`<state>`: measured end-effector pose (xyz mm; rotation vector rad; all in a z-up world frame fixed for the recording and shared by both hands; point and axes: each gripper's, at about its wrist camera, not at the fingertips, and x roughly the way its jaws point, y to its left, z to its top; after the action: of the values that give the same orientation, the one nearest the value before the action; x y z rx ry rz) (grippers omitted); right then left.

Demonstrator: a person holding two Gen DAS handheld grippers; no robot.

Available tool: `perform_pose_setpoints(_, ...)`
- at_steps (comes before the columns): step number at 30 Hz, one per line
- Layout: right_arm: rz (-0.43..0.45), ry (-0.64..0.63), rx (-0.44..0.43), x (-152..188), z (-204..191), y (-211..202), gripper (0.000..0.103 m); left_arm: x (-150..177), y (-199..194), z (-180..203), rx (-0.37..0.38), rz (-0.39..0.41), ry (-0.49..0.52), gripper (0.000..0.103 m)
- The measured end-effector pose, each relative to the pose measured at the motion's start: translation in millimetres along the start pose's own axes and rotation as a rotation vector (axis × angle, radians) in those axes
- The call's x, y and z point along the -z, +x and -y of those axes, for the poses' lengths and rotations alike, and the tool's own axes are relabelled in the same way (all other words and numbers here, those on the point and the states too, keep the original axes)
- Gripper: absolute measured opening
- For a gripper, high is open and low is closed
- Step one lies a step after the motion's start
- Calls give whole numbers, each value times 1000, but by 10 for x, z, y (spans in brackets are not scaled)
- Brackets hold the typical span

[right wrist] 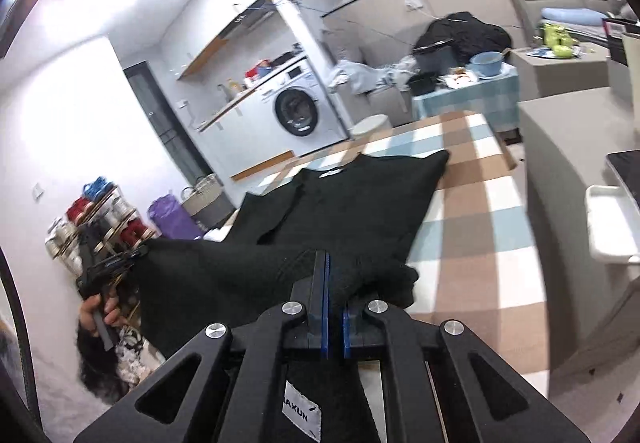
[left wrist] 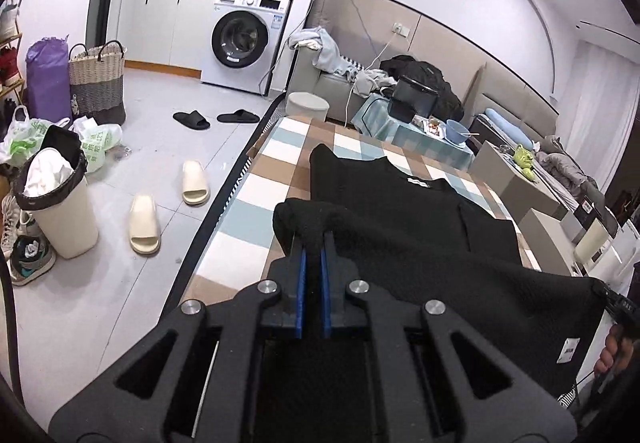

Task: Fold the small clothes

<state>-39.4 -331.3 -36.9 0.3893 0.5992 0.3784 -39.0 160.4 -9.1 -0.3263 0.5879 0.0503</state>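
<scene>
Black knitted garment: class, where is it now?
The black knitted garment lies on the checked tablecloth, its near edge pinched by the left claw and right claw.

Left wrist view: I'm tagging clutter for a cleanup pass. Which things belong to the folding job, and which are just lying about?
Job: black garment, left tool and right tool shut on its near edge, checked table.

Lying about: cream slippers, black slippers, bin, washing machine, woven basket.

Your black knit garment (left wrist: 400,219) lies spread ahead of both tongs, collar with its white label at the far end. Its near hem corners are pinched in the tongs and lifted, a white tag hanging beneath.
</scene>
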Motion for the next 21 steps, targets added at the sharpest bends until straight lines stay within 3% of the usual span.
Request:
perform_pose_setpoints(3, -24, 53, 34, -170, 137, 207, 4, -124, 205, -60, 7, -40, -8, 4)
perform_pose_setpoints(7, -76, 101, 115, -382, 254, 579, 4, -299, 790, -162, 5, -140, -25, 4)
perform_pose_setpoints(12, -117, 139, 206, -508, 390, 1085, 4, -353, 1503, -262, -49, -222, -36, 5)
perform_pose_setpoints(14, -167, 135, 295, -470, 449, 1299, 8, -309, 1736, -290, -83, -259, -45, 5)
perform_pose_setpoints(17, -264, 140, 367, -339, 556, 1389, 20, -189, 1875, -337, -129, -317, -36, 19)
perform_pose_setpoints(18, -267, 137, 356, -288, 563, 1317, 25, -150, 1875, -351, -135, -321, -35, 31)
perform_pose_setpoints(19, -258, 133, 344, -240, 564, 1235, 36, -107, 1807, -370, -146, -311, -32, 48)
perform_pose_setpoints(20, -243, 128, 330, -191, 564, 1109, 44, -73, 1754, -386, -152, -297, -30, 55)
perform_pose_setpoints(21, -238, 128, 322, -144, 576, 1020, 59, -49, 1712, -393, -144, -282, -27, 62)
